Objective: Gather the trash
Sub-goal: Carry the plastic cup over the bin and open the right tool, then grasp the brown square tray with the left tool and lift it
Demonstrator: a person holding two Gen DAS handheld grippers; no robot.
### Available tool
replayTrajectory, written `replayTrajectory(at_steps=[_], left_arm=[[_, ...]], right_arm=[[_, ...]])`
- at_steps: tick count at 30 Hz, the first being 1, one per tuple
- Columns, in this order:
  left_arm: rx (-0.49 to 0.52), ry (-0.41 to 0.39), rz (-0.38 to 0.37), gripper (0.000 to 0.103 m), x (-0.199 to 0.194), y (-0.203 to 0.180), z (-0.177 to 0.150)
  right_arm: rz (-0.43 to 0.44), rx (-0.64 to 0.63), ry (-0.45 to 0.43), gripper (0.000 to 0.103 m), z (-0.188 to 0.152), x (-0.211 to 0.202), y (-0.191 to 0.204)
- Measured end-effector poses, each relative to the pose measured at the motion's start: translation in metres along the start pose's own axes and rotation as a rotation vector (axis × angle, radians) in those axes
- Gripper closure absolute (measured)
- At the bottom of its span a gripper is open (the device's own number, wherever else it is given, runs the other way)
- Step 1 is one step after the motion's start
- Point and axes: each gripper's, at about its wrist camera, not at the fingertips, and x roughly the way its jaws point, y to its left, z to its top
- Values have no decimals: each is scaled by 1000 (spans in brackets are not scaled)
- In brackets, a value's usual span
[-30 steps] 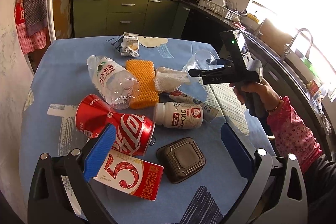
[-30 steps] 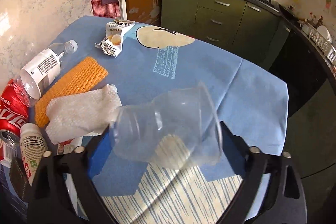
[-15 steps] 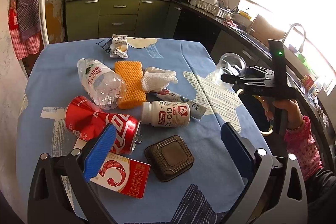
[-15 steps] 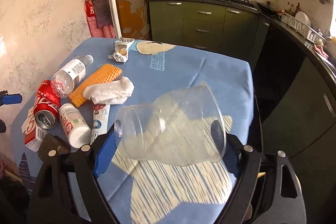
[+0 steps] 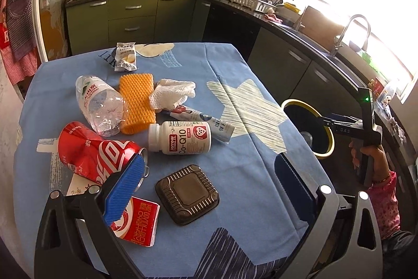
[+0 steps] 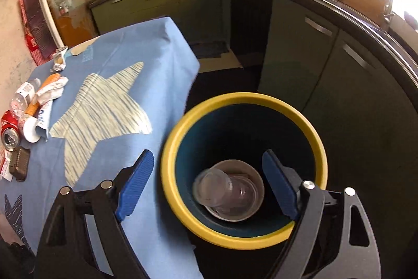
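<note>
Since the earlier frame, the right gripper (image 6: 206,184) has travelled off the table (image 6: 109,64) and released the clear plastic cup (image 6: 224,190), which now lies on its side at the bottom of the bin (image 6: 243,237). Its blue pads (image 6: 135,182) are spread wide, hold nothing and touch nothing, and hover above the bin's yellow rim on the table side.

The left gripper (image 5: 206,184) is also spread wide and empty, hanging over the near edge of the table. One pad (image 5: 125,187) overlaps the mouth end of the red can (image 5: 96,151) in this view; contact cannot be confirmed.

Remaining trash, located relative to the red can:
- Red carton (image 5: 138,224): just beside the can, toward the camera.
- Dark ribbed tray (image 5: 186,194): near, toward the bin side.
- White pill bottle (image 5: 180,137): just beside, on its side.
- Crushed water bottle (image 5: 99,103): touching or nearly so, on the far side.
- Orange foam net (image 5: 137,98) and white foam wrap (image 5: 172,93): beyond the water bottle.
- Snack wrapper (image 5: 125,56): well apart, at the far edge.

Handling judgement: the can looks dented, light and stiff but smooth. Grip across its round body at mid-length, not at the sharp open end. A moderate closing should suffice; a hard squeeze may buckle it further.
</note>
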Motion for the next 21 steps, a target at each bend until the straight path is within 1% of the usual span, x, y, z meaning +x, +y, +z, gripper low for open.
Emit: replayTrajectory(at_steps=[3, 6, 9, 12, 15, 17, 21], left_arm=[[7, 5, -3, 5, 1, -3, 0], [12, 13, -5, 5, 1, -3, 0], [19, 25, 0, 5, 4, -1, -2], [45, 42, -14, 5, 8, -1, -7], [103, 68, -23, 5, 13, -1, -13], [167, 89, -27, 5, 19, -2, -16], [304, 148, -61, 5, 33, -6, -17]], right_arm=[[-33, 50, 8, 21, -1, 9, -15], [-7, 100, -3, 21, -1, 10, -20], [3, 105, -17, 20, -3, 5, -15], [22, 103, -21, 18, -8, -2, -8], [33, 97, -21, 18, -13, -7, -1], [42, 94, -23, 18, -15, -11, 2], [48, 83, -24, 18, -17, -17, 9]])
